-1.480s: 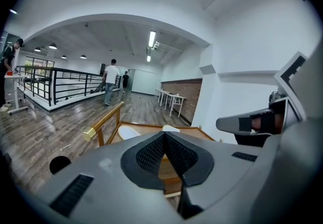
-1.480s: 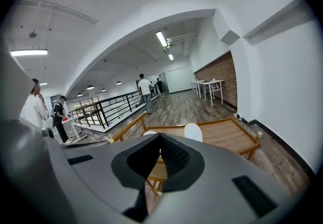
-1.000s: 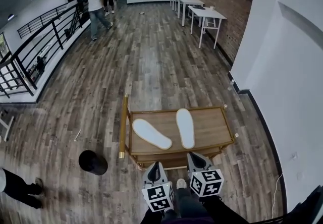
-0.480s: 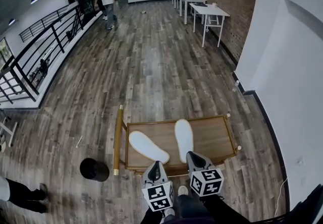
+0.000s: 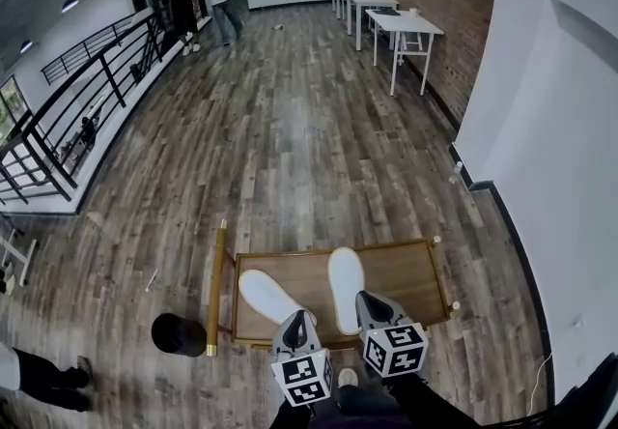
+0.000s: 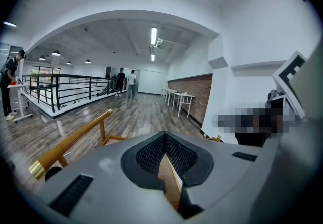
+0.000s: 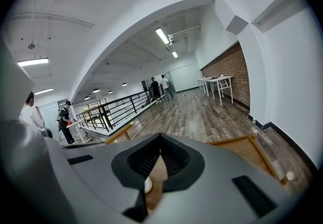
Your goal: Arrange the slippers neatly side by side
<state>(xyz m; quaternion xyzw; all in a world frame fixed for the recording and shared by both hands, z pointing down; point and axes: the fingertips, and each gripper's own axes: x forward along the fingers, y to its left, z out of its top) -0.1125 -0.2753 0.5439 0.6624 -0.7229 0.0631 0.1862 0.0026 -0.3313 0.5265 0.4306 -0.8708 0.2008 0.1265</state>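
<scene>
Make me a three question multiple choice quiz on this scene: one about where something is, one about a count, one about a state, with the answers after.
1. Where is the black round object?
A. on the floor, left of the wooden table
B. on the table between the slippers
C. on a wall shelf

2. How many white slippers lie on the table?
A. one
B. two
C. four

3. How do the left gripper fingers stand?
A. wide apart
B. closed on a slipper
C. together, holding nothing

Answers:
1 A: it sits on the floor beside the table's gold rail.
2 B: the head view shows two, one angled and one straight.
3 C: the left gripper view shows the tips meeting, with nothing held between them.
</scene>
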